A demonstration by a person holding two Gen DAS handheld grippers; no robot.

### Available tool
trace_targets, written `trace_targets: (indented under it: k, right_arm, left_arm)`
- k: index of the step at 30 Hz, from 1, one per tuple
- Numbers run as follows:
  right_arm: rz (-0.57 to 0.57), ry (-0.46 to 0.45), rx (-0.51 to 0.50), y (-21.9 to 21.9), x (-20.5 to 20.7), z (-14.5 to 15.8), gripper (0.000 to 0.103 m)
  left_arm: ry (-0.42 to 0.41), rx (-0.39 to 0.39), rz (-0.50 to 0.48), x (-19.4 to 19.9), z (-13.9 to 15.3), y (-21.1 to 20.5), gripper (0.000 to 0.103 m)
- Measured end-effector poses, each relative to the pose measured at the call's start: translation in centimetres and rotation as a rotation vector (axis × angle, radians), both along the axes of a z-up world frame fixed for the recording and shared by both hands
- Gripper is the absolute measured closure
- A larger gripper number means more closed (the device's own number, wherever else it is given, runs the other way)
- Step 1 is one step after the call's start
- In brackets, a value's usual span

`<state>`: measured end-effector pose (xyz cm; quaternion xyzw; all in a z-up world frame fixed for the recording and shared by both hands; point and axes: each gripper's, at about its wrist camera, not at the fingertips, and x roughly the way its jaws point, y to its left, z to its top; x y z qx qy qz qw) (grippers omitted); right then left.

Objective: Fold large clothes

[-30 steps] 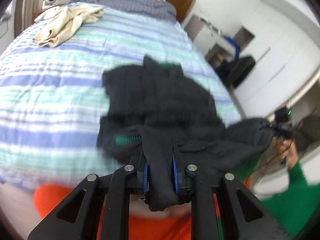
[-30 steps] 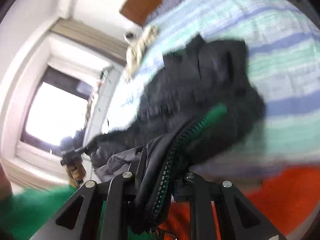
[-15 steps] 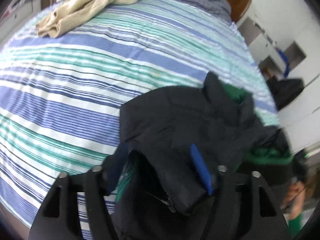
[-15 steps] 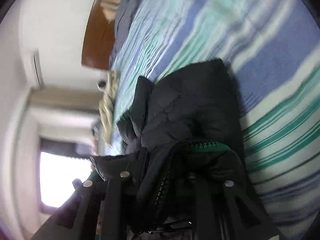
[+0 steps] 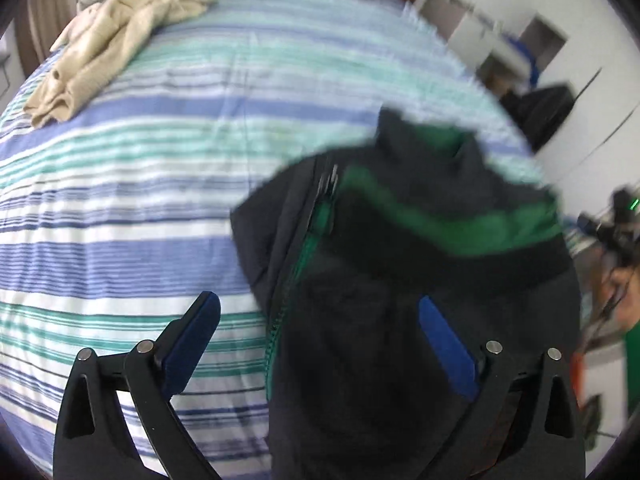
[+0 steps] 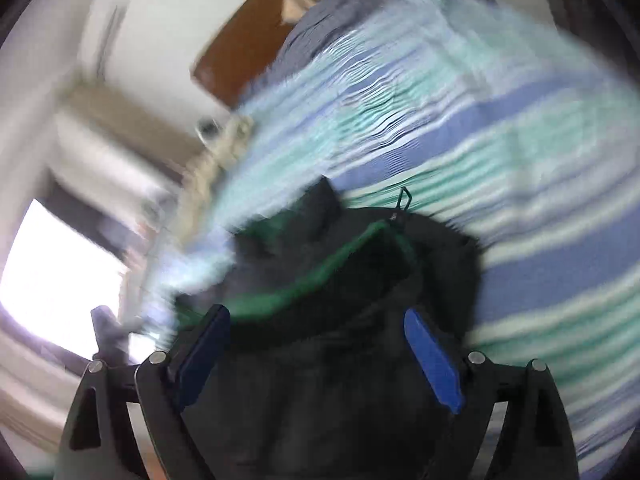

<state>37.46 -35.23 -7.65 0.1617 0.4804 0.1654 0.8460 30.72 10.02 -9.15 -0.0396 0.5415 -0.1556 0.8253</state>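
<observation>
Two claws stand wide apart over a dark jacket (image 5: 400,280) with green lining, heaped on the striped bed (image 5: 140,208). The left claw (image 5: 320,328) and right claw (image 6: 316,340) have just been opening; jacket cloth lies between the pads of each, unpinched. A beige garment (image 5: 112,40) lies well apart, near the headboard (image 6: 236,64).

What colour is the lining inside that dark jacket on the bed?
Green. The jacket is black outside, with a green lining and zipper tape, clearest in the left wrist view.
</observation>
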Motion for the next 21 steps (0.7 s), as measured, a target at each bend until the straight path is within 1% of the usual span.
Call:
trace_targets:
  k: [1, 2, 3, 4, 5, 6, 7, 8, 9, 10, 12, 13, 15, 17, 18, 19, 21]
  right_arm:
    - [0.014, 0.006, -0.057, 0.6, 0.5, -0.5, 0.012]
    - [0.022, 0.028, -0.119, 1.4, 1.1, -1.5, 0.012]
    - [0.015, 0.063, -0.139, 2.0, 1.5, -2.6, 0.013]
    - [0.014, 0.084, -0.122, 2.1, 1.9, -3.3, 0.015]
    - [0.007, 0.088, -0.118, 2.2, 1.8, -3.3, 0.032]
    - [-0.010, 0.071, -0.154, 2.1, 1.4, -2.6, 0.055]
    - [-0.015, 0.049, -0.188, 2.2, 1.3, -1.9, 0.069]
    - [-0.016, 0.024, -0.210, 2.3, 1.0, -1.0, 0.084]
    - [-0.028, -0.009, -0.234, 2.3, 0.7, 0.5, 0.087]
    - [-0.045, -0.039, -0.241, 1.9, 0.2, 1.9, 0.087]
    - [-0.087, -0.112, -0.247, 1.7, 0.3, 4.7, 0.088]
    - [-0.103, -0.140, -0.257, 1.7, 0.4, 5.5, 0.088]
    - [-0.159, -0.224, -0.285, 1.9, 1.2, 7.6, 0.088]
    - [-0.205, -0.248, -0.302, 2.8, 2.8, 7.6, 0.088]
    - [-0.223, -0.250, -0.317, 3.1, 3.6, 7.0, 0.088]
    - [-0.247, -0.240, -0.345, 3.2, 4.5, 5.7, 0.088]
    - [-0.273, -0.200, -0.370, 3.2, 5.7, 2.9, 0.089]
  left_arm:
    - [0.009, 0.027, -0.003, 0.1, -1.0, -0.8, 0.011]
    - [0.016, 0.027, -0.007, 0.0, -1.5, -1.4, 0.026]
    - [0.021, 0.016, -0.007, -0.2, -1.6, -1.8, 0.033]
    - [0.010, 0.025, 0.007, -0.4, -1.3, -2.0, 0.046]
    - [-0.003, 0.041, 0.018, -0.6, -0.9, -2.1, 0.072]
    - [-0.025, 0.064, 0.035, -1.0, 0.1, -2.0, 0.082]
    - [-0.052, 0.074, 0.049, -1.4, 1.2, -1.8, 0.087]
    - [-0.084, 0.067, 0.061, -1.8, 2.4, -1.6, 0.088]
    - [-0.105, 0.050, 0.068, -2.0, 3.3, -1.3, 0.089]
    - [-0.149, 0.016, 0.086, -2.1, 5.1, -1.1, 0.089]
    - [-0.215, -0.008, 0.119, -1.6, 7.0, -1.1, 0.089]
    - [-0.270, 0.004, 0.149, -1.1, 8.1, -1.6, 0.089]
    - [-0.321, 0.033, 0.188, 0.2, 8.4, -2.3, 0.089]
    - [-0.365, 0.102, 0.217, 2.1, 7.6, -3.6, 0.088]
    - [-0.373, 0.139, 0.227, 3.2, 6.3, -4.1, 0.088]
    - [-0.370, 0.169, 0.234, 4.0, 5.1, -4.5, 0.088]
    - [-0.321, 0.234, 0.262, 5.7, 1.1, -5.0, 0.086]
